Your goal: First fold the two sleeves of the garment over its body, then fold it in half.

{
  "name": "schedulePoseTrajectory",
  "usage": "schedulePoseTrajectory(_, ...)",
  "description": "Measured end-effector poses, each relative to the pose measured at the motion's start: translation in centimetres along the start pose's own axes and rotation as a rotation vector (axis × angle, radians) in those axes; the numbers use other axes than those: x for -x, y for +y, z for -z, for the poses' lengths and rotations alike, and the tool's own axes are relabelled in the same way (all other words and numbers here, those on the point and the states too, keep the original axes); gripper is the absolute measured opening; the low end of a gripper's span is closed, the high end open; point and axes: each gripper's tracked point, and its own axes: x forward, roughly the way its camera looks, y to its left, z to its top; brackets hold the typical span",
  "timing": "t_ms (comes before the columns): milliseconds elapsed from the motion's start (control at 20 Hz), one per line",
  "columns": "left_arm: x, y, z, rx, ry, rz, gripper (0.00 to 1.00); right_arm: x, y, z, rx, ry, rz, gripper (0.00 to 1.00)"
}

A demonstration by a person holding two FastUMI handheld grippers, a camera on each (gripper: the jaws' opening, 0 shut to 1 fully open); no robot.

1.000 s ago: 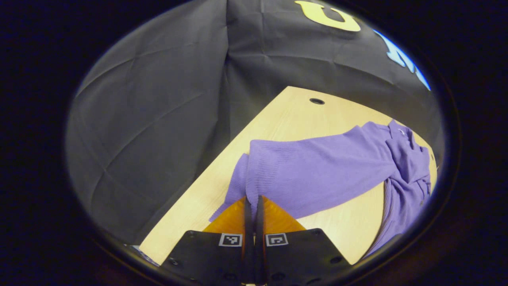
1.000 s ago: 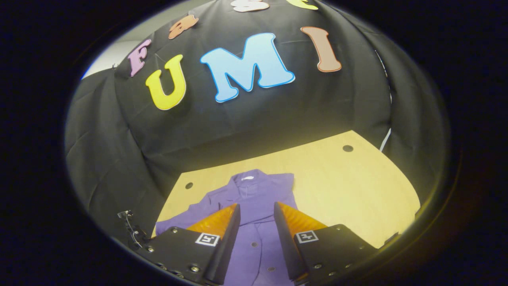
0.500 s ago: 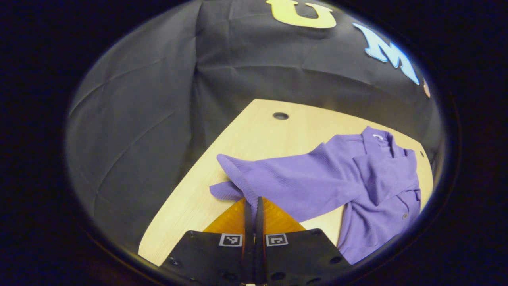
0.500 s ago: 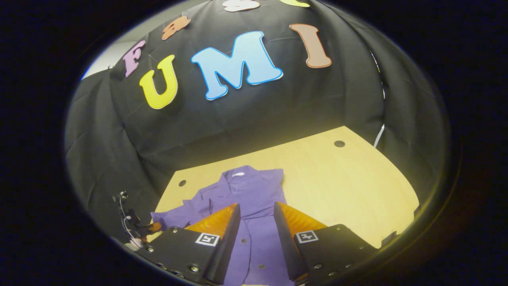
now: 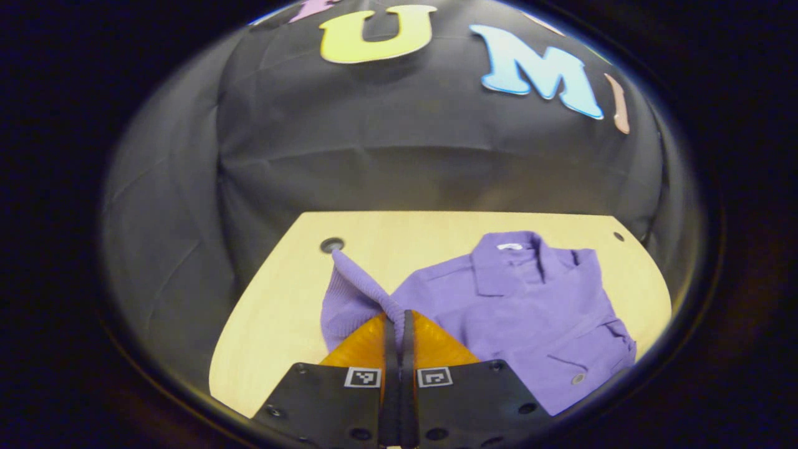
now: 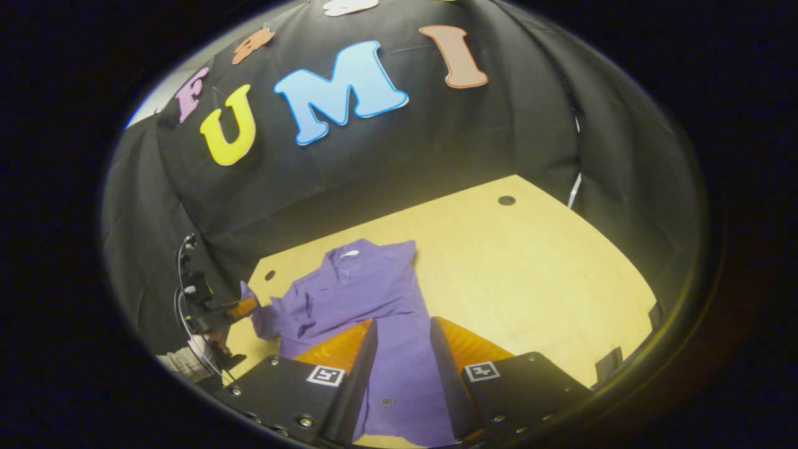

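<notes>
Two views logged, left gripper view first. My left tongs (image 5: 399,318) are closed on the cuff end of one sleeve (image 5: 355,290) of the purple shirt (image 5: 530,312), both fingers (image 5: 368,346) pressing the cloth with hardly any gap between them. That sleeve rises off the table (image 5: 274,324) in a ridge from the tongs toward a round hole (image 5: 331,244) near the table's far left corner. Shirt body lies flat to the right of the tongs, collar (image 5: 508,259) toward the black wall, buttons near the lower right edge.

Right gripper view: my right tongs (image 6: 403,340) stand open and hold nothing, fingers (image 6: 340,346) apart above the lower part of the shirt (image 6: 368,299). Shirt lies on the left half of the table (image 6: 530,280), collar pointing at the wall. At far left my left tongs (image 6: 240,308) show small, touching the lifted sleeve (image 6: 262,315) at the table's left edge; too small here to judge the grip. Right half of the table is bare wood with one hole (image 6: 506,200) near the far corner.
</notes>
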Motion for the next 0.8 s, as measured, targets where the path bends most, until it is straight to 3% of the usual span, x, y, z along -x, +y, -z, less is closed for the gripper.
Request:
schedulePoseTrajectory(100, -0.8, -3.6, -1.4, -0.032, -0.013, 0.049, 0.07, 0.3, -1.1, 0.8, -0.018, 0.011, 0.010, 0.55)
schedulePoseTrajectory(150, -1.2, -5.3, -2.0, -0.042, -0.017, 0.071, 0.07, 0.6, -1.6, 1.2, -0.028, 0.020, 0.011, 0.49)
schedulePoseTrajectory(450, -2.7, -15.1, -3.8, -0.113, -0.024, 0.202, 0.07, 1.2, -4.5, 3.5, -0.075, 0.050, 0.039, 0.55)
schedulePoseTrajectory(800, -2.9, -25.9, -2.7, -0.204, -0.004, 0.344, 0.07, 2.3, -6.5, 4.1, -0.112, 0.059, 0.075, 0.55)
